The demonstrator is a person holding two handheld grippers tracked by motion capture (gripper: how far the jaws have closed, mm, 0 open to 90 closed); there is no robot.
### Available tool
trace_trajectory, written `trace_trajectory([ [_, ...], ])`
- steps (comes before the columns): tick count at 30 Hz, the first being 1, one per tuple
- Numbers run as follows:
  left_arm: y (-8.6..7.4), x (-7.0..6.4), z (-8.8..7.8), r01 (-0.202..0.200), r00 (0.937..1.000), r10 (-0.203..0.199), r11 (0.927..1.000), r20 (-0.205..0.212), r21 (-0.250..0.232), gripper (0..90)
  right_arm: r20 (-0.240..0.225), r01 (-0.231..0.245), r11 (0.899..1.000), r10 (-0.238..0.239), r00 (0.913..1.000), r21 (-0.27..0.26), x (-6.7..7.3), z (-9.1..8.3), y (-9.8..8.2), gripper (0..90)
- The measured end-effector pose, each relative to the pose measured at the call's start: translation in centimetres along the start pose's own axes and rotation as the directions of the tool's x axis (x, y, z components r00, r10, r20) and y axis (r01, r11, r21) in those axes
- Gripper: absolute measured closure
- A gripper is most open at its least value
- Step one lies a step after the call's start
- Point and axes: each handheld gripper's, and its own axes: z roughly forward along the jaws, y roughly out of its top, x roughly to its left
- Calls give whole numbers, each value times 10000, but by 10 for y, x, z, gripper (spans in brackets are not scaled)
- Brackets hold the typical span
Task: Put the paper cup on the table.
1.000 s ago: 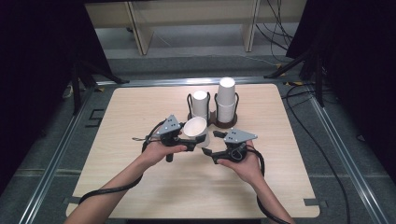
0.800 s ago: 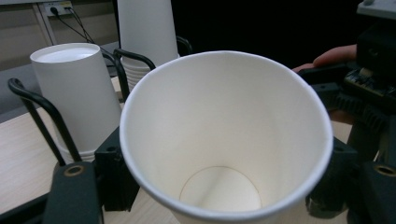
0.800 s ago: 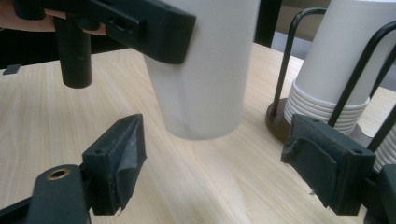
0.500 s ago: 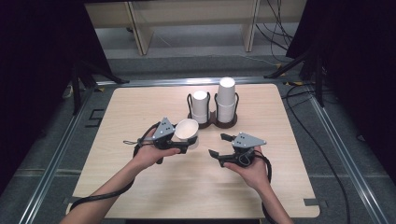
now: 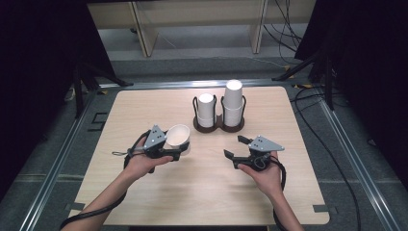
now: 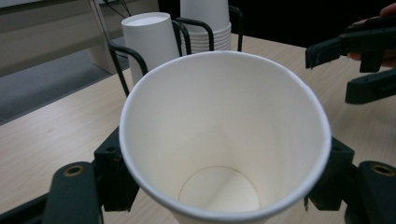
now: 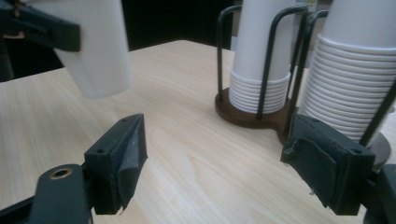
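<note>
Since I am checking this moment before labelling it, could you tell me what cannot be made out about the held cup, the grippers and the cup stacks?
- Held paper cup: in the left gripper view its own wall hides the left gripper's pad contact.
- Cup stacks: in the right gripper view the top edge cuts them off; from the high view they are too small to count.
- Right gripper: jaws apart, nothing between them; the person's hand covers its rear.

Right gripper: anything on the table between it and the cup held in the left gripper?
No. In the high view, bare table separates the right gripper from the cup.
</note>
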Motion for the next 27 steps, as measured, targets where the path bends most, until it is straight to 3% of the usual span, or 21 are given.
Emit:
trace_trajectory([
  [1,-2,1,-2,39,10000,-40,10000,-85,-45,268,264,-118,9999,118,9996,-21,0,-2,0,209],
  [2,-3,2,-5,67,9999,-66,10000,-142,35,269,324,118,9999,-116,9994,-61,-3,-3,0,209],
  [3,-4,4,-8,20,9998,-18,10000,-191,95,269,354,-82,9998,88,9993,-157,-2,-3,-1,209],
  [7,-10,6,-19,143,9993,-141,9999,-352,50,269,428,-168,9996,178,9989,-238,-5,-6,-3,209],
  [8,-11,6,-20,97,9992,-96,10000,-385,24,270,688,-390,9988,411,9968,-312,-3,-8,-4,208],
  [13,-20,8,-37,189,9973,-186,9998,-713,34,269,1264,-226,9990,273,9916,-389,-2,-14,-8,209],
  [14,-22,9,-41,233,9967,-227,9997,-783,74,269,1276,-55,9989,115,9918,-468,-3,-14,-8,210],
  [17,-29,11,-51,466,9935,-460,9989,-1040,30,269,1264,-306,9987,355,9913,-405,-3,-15,-9,211],
  [20,-38,12,-60,629,9903,-606,9979,-1252,146,269,1287,-121,9987,183,9915,-488,-4,-13,-10,211],
  [21,-42,12,-62,709,9892,-705,9975,-1288,-14,269,1256,-447,9981,497,9908,-418,-2,-14,-11,211],
  [22,-44,13,-65,758,9881,-738,9971,-1351,98,269,1257,-234,9991,278,9917,-366,-4,-14,-11,211],
  [27,-58,14,-80,979,9816,-953,9952,-1653,78,268,1199,-456,9985,490,9916,-305,-4,-14,-13,211],
])
